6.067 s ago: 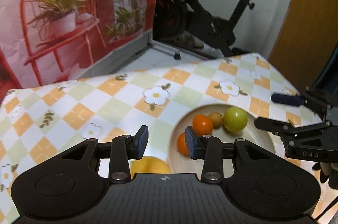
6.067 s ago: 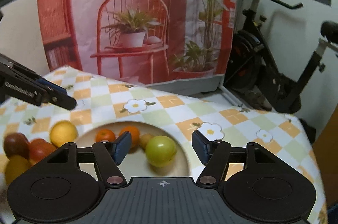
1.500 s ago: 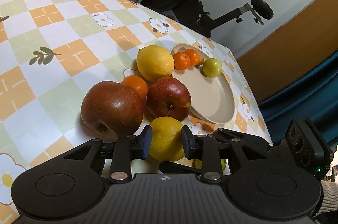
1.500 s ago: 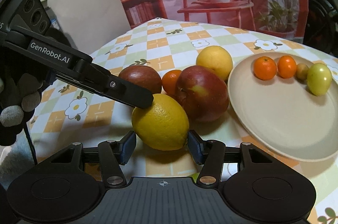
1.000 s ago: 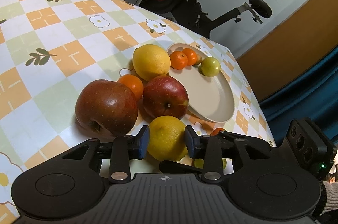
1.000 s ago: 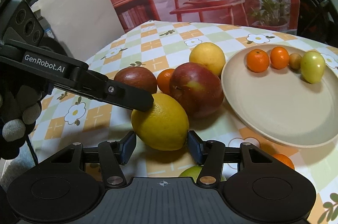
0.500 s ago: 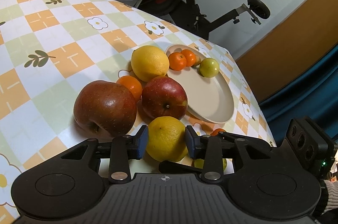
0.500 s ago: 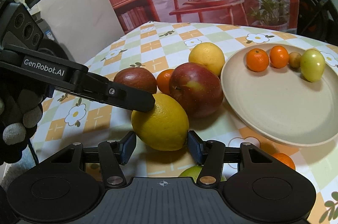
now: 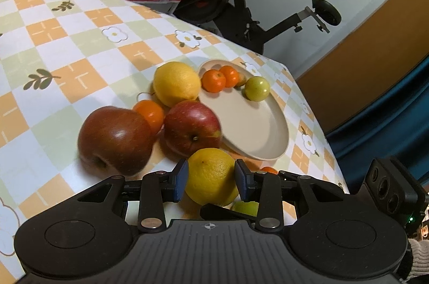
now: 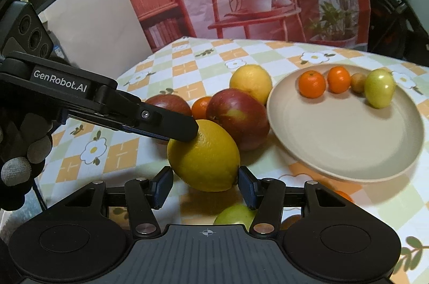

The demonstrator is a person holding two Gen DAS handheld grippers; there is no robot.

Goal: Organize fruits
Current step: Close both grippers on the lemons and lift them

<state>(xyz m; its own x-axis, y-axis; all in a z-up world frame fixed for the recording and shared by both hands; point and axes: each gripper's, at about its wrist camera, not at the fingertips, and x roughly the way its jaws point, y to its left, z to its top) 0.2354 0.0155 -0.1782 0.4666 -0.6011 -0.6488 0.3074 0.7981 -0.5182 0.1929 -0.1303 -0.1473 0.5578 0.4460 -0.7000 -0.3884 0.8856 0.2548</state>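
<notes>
A yellow lemon (image 9: pixel 211 176) (image 10: pixel 203 155) sits between both pairs of fingers. My left gripper (image 9: pixel 211 183) is shut on its sides. In the right wrist view one left finger (image 10: pixel 174 125) lies across the lemon's top. My right gripper (image 10: pixel 205 187) is shut on the lemon's near end. Beyond it lie a red apple (image 9: pixel 191 128), a darker apple (image 9: pixel 115 139), a small orange (image 9: pixel 150 113) and a second lemon (image 9: pixel 175 83). The beige plate (image 9: pixel 254 133) (image 10: pixel 346 139) holds two small oranges (image 10: pixel 311 84), a green fruit (image 10: pixel 379 88) and a small brown fruit.
A green fruit (image 10: pixel 236 214) and a small orange (image 10: pixel 343 195) lie on the checked tablecloth (image 9: pixel 67 74) under the grippers. A gloved hand (image 10: pixel 16 150) holds the left gripper. An exercise bike (image 9: pixel 241 15) stands past the table's far edge.
The lemon stays fixed between both pairs of fingers. The apples and the plate have slid slightly in both views, and the green fruit has come into view below the lemon.
</notes>
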